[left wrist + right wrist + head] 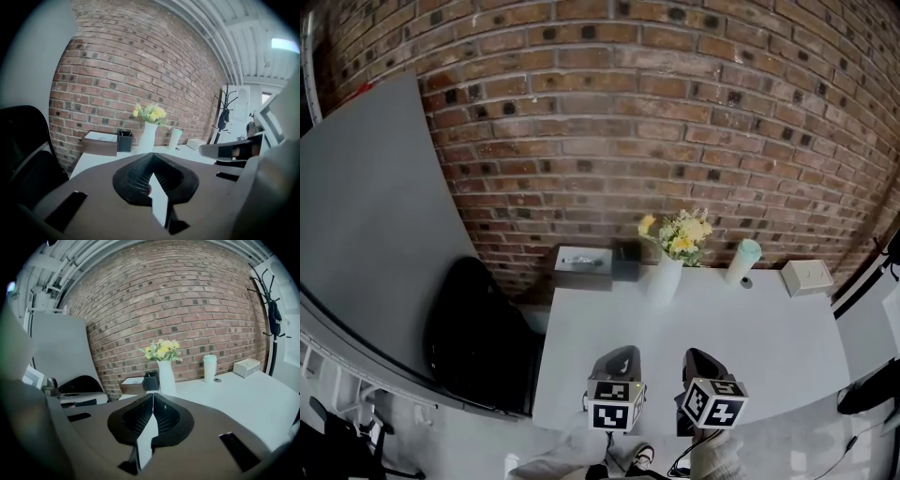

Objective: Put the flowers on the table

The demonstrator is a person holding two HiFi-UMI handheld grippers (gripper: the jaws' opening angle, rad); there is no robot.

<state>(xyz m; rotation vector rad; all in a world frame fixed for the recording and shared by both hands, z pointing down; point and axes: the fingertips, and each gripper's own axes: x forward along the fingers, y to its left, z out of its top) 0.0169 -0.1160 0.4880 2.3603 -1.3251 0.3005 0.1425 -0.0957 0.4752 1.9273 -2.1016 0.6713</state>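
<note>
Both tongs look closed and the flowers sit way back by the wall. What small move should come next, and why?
Probably open the right tongs and ease them toward the white vase. Both they and the left tongs are shut and empty near the front edge of the table, while the vase with the flowers stands far back against the brick wall.

Red-brown brick wall (675, 112) at back; white desk (750, 347) set against it. Large grey panel (366, 216) at left, curving in wide lens. Black chair (478, 337) beside desk's left edge. Grey floor (806, 450). White ceiling, pipes (220, 42) running along it, lamp (283, 43) lit. Black coat stand (273, 315) at right, dark garment hanging.
</note>
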